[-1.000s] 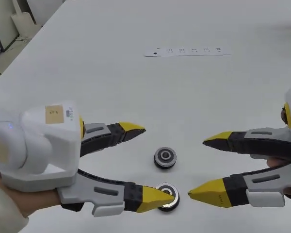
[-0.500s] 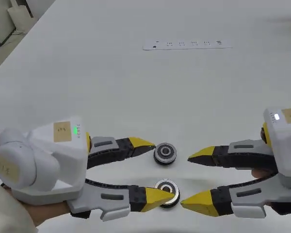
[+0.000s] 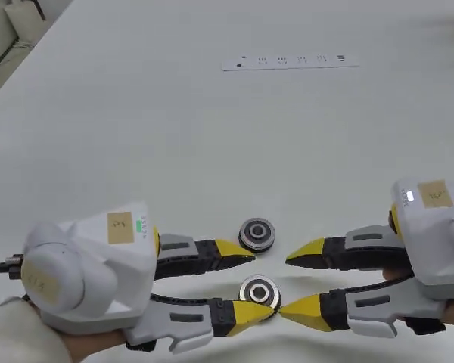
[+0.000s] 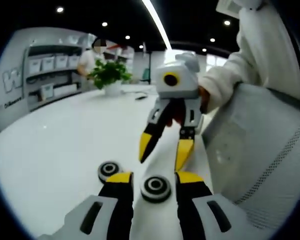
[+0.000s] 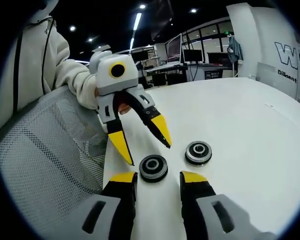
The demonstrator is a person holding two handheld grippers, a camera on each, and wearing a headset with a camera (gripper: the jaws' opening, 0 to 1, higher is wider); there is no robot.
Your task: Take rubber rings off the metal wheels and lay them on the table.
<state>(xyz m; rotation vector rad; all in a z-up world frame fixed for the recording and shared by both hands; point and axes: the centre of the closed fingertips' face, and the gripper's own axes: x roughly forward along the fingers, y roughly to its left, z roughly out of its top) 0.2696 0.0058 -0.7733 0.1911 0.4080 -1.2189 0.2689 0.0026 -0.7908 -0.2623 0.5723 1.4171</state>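
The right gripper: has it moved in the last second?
Yes. The right gripper has come in leftward in the head view, its upper tip now much closer to the far wheel.

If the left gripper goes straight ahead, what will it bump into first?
Probably the nearer small metal wheel with its black rubber ring, lying flat just ahead of the open left gripper, between its yellow tips. The right gripper is beyond it.
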